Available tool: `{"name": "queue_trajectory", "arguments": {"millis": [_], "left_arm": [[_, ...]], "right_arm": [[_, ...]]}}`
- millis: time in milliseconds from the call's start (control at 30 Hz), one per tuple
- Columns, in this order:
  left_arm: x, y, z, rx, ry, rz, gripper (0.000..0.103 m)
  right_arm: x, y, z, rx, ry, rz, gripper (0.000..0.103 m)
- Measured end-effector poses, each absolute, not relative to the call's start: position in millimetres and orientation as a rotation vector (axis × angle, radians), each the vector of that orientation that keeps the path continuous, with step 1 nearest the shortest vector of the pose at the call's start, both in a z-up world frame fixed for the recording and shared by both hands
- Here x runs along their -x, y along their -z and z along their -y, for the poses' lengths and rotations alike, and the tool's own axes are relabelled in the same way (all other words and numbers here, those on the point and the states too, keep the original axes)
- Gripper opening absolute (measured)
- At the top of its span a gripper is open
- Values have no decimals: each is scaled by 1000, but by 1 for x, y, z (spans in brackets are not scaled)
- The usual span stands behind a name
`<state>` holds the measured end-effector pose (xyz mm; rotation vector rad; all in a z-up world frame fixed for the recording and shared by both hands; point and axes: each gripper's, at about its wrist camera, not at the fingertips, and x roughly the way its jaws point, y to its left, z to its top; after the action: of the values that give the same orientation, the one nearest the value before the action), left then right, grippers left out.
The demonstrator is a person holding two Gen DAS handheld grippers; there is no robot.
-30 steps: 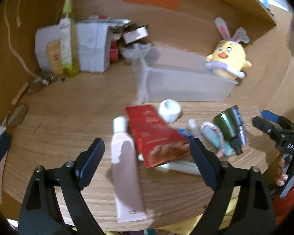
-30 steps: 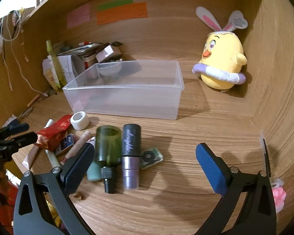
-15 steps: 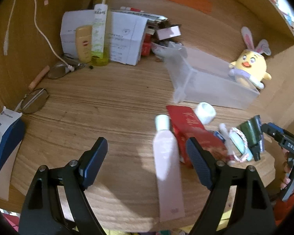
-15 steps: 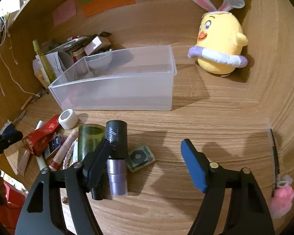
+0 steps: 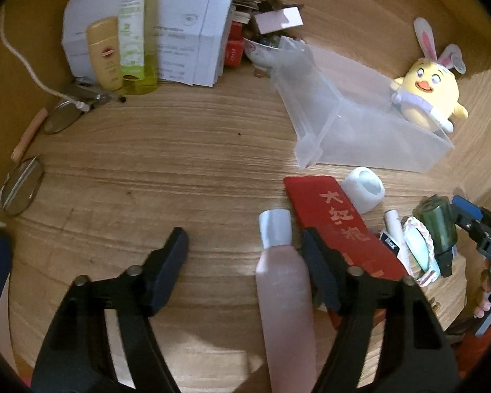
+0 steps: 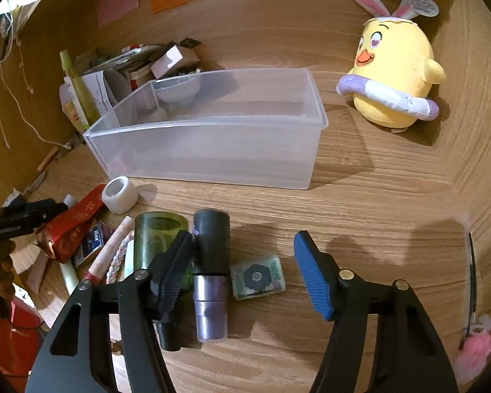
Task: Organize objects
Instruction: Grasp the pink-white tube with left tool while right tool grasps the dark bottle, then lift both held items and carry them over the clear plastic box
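Left gripper (image 5: 244, 245) spread wide, low over pink tube (image 5: 286, 290) lying on desk beside red packet (image 5: 340, 226). Right gripper (image 6: 244, 268) spread over purple bottle (image 6: 211, 271). Advice: straddle tube mid-body, avoid packet, then carry to clear bin (image 6: 212, 154).

A box (image 6: 212, 150) sits on the surface (image 6: 360, 216). A toy chick (image 6: 396, 75) is behind it to the right. In front of the box lie a tape roll (image 6: 119, 195), two bottles (image 6: 211, 262) side by side, and a packet (image 6: 72, 226) further left.
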<state>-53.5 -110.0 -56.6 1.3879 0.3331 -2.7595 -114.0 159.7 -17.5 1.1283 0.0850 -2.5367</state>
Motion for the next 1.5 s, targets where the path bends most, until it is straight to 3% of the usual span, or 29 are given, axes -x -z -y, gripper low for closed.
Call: {"name": "queue_trajectory", "arguments": {"millis": [233, 400, 567, 733, 800, 1500], "left_arm": [[59, 58, 100, -1410, 2791, -219, 46], [64, 58, 104, -1407, 2786, -195, 28], [63, 60, 107, -1383, 2787, -174, 21], [62, 61, 109, -1365, 2790, -179, 20], [61, 58, 111, -1349, 2791, -200, 20], [37, -34, 99, -970, 2919, -226, 20]], "right_arm": [[125, 23, -154, -1165, 2481, -90, 51], [126, 20, -142, -1164, 2450, -171, 51], [131, 26, -136, -1208, 2415, -190, 48], [137, 32, -132, -1232, 2382, -184, 27], [137, 33, -132, -1224, 2378, -170, 24], [117, -24, -146, -935, 2515, -51, 24]]}}
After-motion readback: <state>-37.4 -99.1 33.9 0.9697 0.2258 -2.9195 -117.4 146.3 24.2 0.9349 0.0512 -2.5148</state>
